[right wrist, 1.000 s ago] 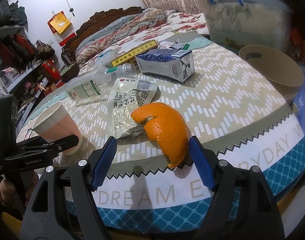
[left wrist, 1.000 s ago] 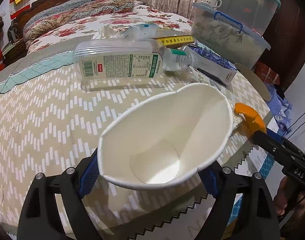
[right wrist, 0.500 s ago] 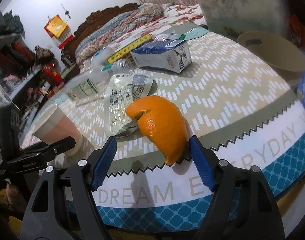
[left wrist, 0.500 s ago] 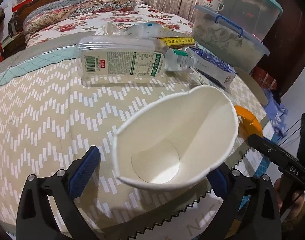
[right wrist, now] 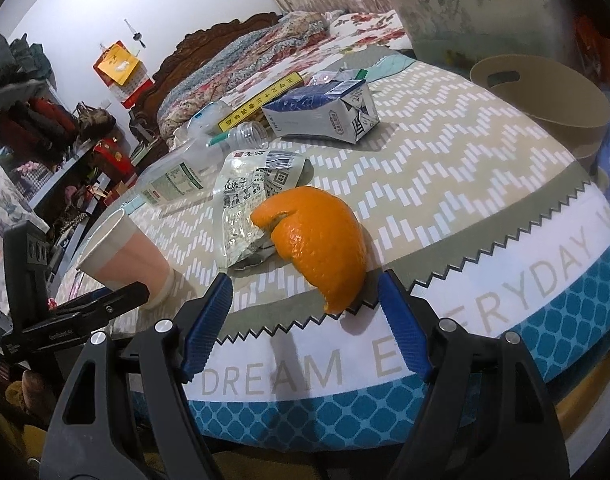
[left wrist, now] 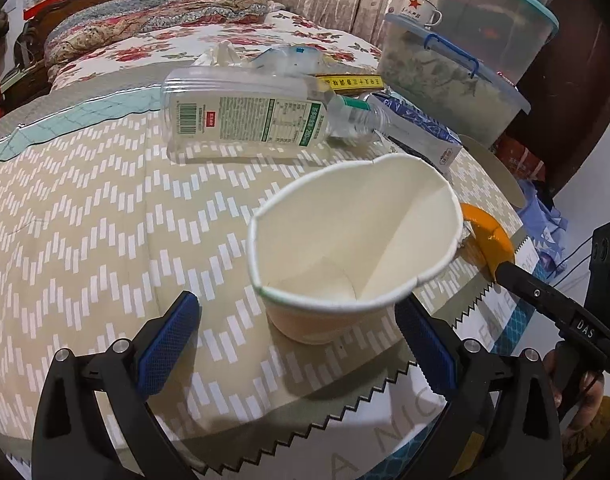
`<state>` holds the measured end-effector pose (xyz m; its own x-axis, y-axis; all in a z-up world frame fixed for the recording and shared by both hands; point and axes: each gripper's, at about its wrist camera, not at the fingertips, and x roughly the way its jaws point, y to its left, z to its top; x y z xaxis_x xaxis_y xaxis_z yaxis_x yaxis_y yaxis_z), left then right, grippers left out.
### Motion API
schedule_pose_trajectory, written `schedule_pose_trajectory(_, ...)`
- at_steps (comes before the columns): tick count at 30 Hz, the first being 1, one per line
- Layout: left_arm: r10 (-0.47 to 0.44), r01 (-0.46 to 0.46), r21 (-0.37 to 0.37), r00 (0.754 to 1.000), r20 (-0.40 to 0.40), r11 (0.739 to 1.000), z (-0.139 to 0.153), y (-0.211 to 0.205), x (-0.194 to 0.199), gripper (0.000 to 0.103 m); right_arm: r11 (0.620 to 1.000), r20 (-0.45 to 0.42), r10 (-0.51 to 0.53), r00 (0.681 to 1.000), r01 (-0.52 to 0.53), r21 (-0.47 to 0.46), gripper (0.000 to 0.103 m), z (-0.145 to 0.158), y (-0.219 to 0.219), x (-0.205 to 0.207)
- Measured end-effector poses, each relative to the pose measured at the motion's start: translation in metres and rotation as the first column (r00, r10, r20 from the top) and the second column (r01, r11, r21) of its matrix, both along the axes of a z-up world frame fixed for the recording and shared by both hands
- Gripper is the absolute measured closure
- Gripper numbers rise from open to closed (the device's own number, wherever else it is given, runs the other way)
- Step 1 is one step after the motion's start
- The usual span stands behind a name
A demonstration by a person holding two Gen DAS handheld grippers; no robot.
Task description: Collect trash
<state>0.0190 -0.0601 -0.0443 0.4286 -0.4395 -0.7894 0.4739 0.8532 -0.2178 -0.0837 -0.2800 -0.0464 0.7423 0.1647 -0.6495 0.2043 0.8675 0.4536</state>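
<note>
Since the earlier frame, the paper cup [left wrist: 357, 256] has been released onto the surface [left wrist: 105, 240]; the left hand-held gripper [left wrist: 297, 344] is spread. The orange peel [right wrist: 317, 240] is framed, ungripped, by the spread right hand-held gripper [right wrist: 305, 320].

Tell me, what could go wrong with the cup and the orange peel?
The dented paper cup stands free between the open left gripper pads, near the table's edge; a nudge might tip it off. The curled orange peel sits ahead of the open right gripper, so it could slip when squeezed.

Floral bed [left wrist: 153, 40] — lidded storage bins [left wrist: 457, 72]
</note>
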Motion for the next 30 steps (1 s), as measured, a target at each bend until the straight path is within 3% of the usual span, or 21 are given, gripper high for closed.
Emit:
schedule_pose_trajectory(7, 0.0, -0.001, -0.029, 1.0, -0.013, 1.0, 0.0, 0.008, -0.003, 0.009, 1.0, 0.046, 0.014, 0.999, -0.014, 0.018, 0.026, -0.004, -0.003, -0.007)
schedule_pose_trajectory(10, -0.004, 0.004, -0.006, 1.0, -0.01, 1.0, 0.001, 0.005, -0.003, 0.009, 1.0, 0.052, 0.015, 0.999, -0.017, 0.025, 0.026, -0.004, -0.003, -0.007)
schedule_pose_trajectory(15, 0.005, -0.006, 0.019, 0.999, 0.04, 1.0, 0.01, 0.003, -0.005, 0.009, 0.998, 0.025, 0.01, 1.0, -0.009, -0.062, 0.03, 0.0, 0.004, -0.005)
schedule_pose_trajectory(19, -0.037, 0.036, 0.019, 0.996, 0.075, 0.999, 0.018, -0.006, -0.001, 0.009, 0.994, 0.041, 0.016, 0.999, -0.011, -0.113, 0.036, 0.006, -0.001, 0.001)
schedule_pose_trajectory(21, -0.055, 0.054, 0.02, 0.996, 0.066, 0.998, 0.016, -0.012, 0.003, 0.011, 0.99, 0.038, 0.031, 0.999, -0.026, -0.14, 0.051, 0.007, -0.002, 0.008)
schedule_pose_trajectory(22, -0.065, 0.064, 0.016, 0.996, 0.058, 0.998, 0.016, -0.016, 0.005, 0.026, 0.988, 0.026, 0.047, 0.999, -0.043, -0.147, 0.058, 0.005, -0.001, 0.012)
schedule_pose_trajectory(23, -0.074, 0.073, 0.014, 0.996, 0.052, 0.997, 0.016, -0.018, 0.007, 0.04, 0.986, 0.009, 0.059, 0.998, -0.057, -0.158, 0.073, 0.004, 0.0, 0.015)
schedule_pose_trajectory(24, -0.085, 0.085, 0.013, 0.995, 0.049, 0.996, 0.017, -0.022, 0.007, 0.045, 0.985, 0.007, 0.07, 0.998, -0.068, -0.158, 0.081, 0.004, 0.0, 0.015)
schedule_pose_trajectory(26, -0.112, 0.114, -0.018, 0.991, 0.077, 0.993, 0.025, -0.024, 0.004, 0.046, 0.991, 0.036, 0.065, 0.997, -0.06, -0.116, 0.088, 0.005, -0.005, 0.008)
schedule_pose_trajectory(30, -0.172, 0.179, -0.051, 0.976, 0.13, 0.982, 0.043, -0.039, 0.0, 0.047, 1.0, 0.078, -0.001, 0.997, 0.001, -0.011, 0.088, 0.001, -0.029, -0.004)
